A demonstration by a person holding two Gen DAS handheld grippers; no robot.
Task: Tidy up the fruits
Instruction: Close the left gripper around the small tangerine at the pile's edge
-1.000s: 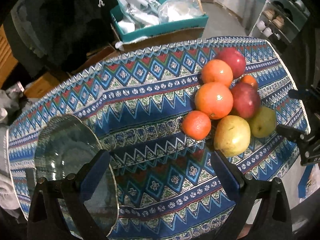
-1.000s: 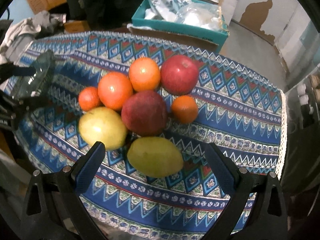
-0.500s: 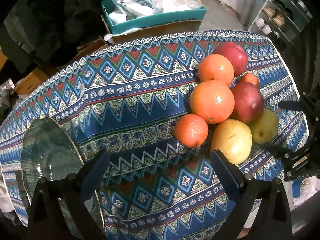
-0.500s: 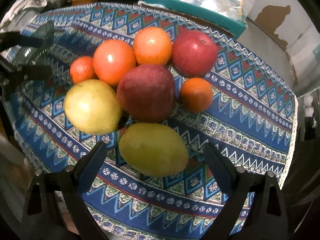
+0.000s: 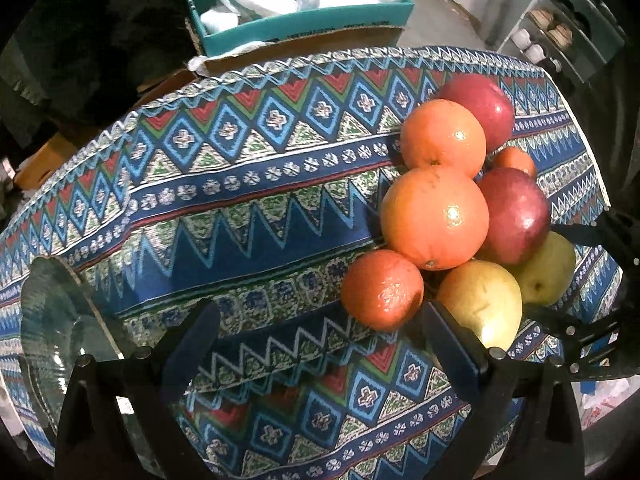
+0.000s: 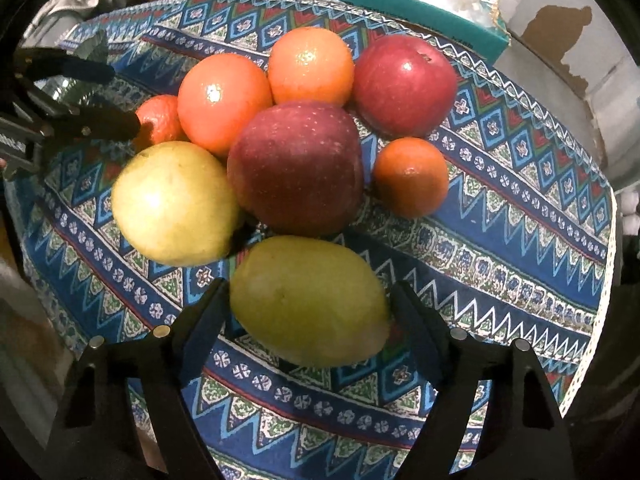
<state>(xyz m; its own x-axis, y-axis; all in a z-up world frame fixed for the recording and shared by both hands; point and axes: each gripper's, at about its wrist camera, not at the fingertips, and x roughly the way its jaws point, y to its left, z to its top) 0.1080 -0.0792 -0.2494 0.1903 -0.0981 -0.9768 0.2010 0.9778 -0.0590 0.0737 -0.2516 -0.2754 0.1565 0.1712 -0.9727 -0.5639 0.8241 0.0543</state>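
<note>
While my right claw (image 6: 308, 312) closes, its jaws stand either side of the green pear (image 6: 308, 300) at the bottom centre of the right wrist view; the pads sit just beside the pear's ends, and I cannot tell that they press on it yet. Above the pear lies the rest of the fruit, bunched together on the patterned cloth (image 6: 500, 240) over the worktop: a dark red apple (image 6: 296, 168) in the middle, a yellow pear (image 6: 172, 204) to its left, two large oranges (image 6: 224, 100) above, a bright red apple (image 6: 404, 84) at upper right, and a small mandarin (image 6: 412, 176) at right. Another small mandarin (image 6: 158, 118) peeks out at the left, partly behind my left claw (image 6: 116, 98).

From the left wrist view, my left claw (image 5: 316, 332) is open with nothing between its jaws, only cloth below. The near mandarin (image 5: 382, 288) sits just above its right finger. A glass plate (image 5: 52, 320) rests at the lower left of that frame. A teal box (image 5: 304, 20) stands beyond the worktop at the top.
</note>
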